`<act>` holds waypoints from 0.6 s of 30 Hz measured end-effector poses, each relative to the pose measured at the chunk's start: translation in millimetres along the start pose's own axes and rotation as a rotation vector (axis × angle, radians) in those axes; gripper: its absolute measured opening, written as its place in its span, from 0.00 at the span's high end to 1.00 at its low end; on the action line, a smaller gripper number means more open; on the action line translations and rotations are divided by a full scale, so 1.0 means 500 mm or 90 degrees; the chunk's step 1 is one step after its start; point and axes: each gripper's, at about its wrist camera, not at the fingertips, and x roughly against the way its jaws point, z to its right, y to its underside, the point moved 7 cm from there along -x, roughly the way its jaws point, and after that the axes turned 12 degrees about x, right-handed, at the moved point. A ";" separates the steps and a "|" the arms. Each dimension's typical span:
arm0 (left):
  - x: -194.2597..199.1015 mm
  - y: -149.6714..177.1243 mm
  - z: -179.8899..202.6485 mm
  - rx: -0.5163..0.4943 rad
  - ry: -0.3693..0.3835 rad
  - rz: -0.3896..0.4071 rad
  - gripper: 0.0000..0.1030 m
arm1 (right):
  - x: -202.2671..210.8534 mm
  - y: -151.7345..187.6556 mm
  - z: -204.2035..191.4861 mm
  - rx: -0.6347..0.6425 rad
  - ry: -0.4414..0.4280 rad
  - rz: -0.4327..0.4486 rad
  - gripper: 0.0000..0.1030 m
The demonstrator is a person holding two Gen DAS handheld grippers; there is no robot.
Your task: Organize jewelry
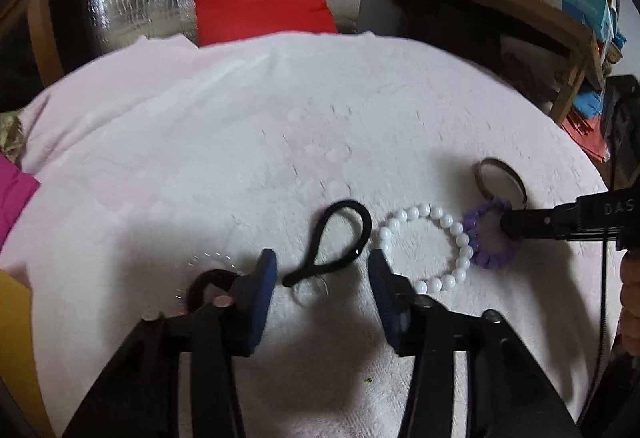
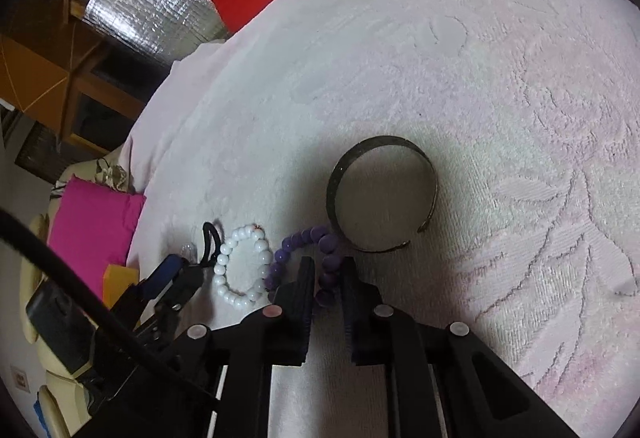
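From the left wrist view, the left gripper has its blue fingers apart, pressing on nothing. A black looped hair tie lies on the white towel cloth between them, with a small clear ring at its near end. Just right lies a white bead bracelet, touching a purple bead bracelet. Farther right is a dark metal cuff bangle. The right gripper reaches in from the right onto the purple beads.

From the right wrist view, the right gripper's black fingers stand narrow, with purple beads squeezed between them. The cuff sits just beyond, touching the purple beads. The white bracelet lies left.
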 end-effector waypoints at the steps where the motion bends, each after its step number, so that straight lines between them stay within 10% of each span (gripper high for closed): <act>1: -0.008 0.005 -0.002 0.003 0.003 -0.013 0.73 | 0.000 0.000 0.000 0.000 0.000 -0.001 0.86; 8: -0.008 0.009 -0.001 0.013 0.019 -0.036 0.90 | 0.005 0.002 0.001 0.002 -0.003 -0.001 0.87; 18: 0.054 -0.006 -0.013 0.025 0.013 -0.003 0.91 | 0.052 -0.013 -0.057 0.040 -0.068 0.056 0.90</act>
